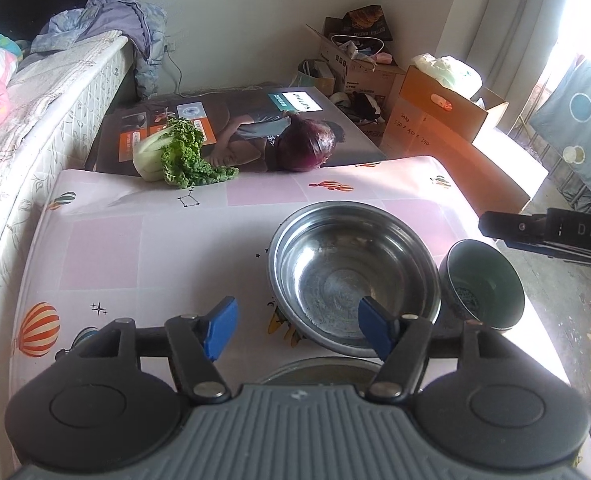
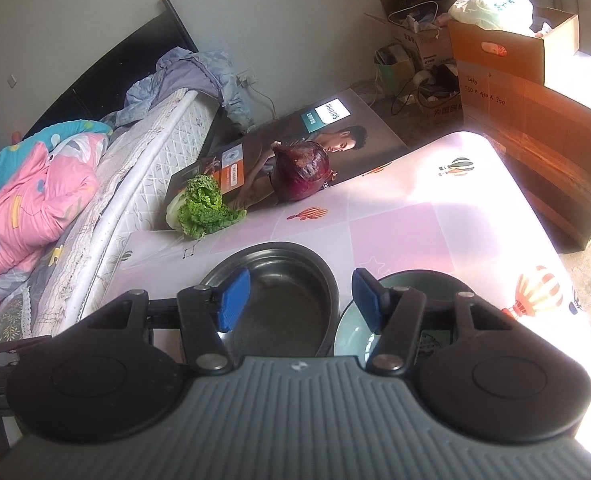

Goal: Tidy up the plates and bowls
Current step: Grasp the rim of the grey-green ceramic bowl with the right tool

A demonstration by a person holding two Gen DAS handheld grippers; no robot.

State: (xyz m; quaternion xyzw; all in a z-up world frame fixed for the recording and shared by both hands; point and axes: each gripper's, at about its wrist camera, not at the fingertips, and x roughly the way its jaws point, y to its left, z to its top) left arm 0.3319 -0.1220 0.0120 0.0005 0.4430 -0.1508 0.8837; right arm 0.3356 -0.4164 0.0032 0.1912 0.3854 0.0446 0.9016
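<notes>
Left wrist view: scuffed steel bowl (image 1: 355,272) beside dark green-lined bowl (image 1: 483,284); left tool (image 1: 297,324) half-open, empty.

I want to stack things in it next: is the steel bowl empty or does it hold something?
Empty. The steel bowl stands upright on the table, and its bare, scuffed bottom shows all the way across.

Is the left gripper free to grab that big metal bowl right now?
Probably yes: the left gripper is open and empty just above the metal bowl, whose near rim is unobstructed. The small green bowl sits beside it.
</notes>
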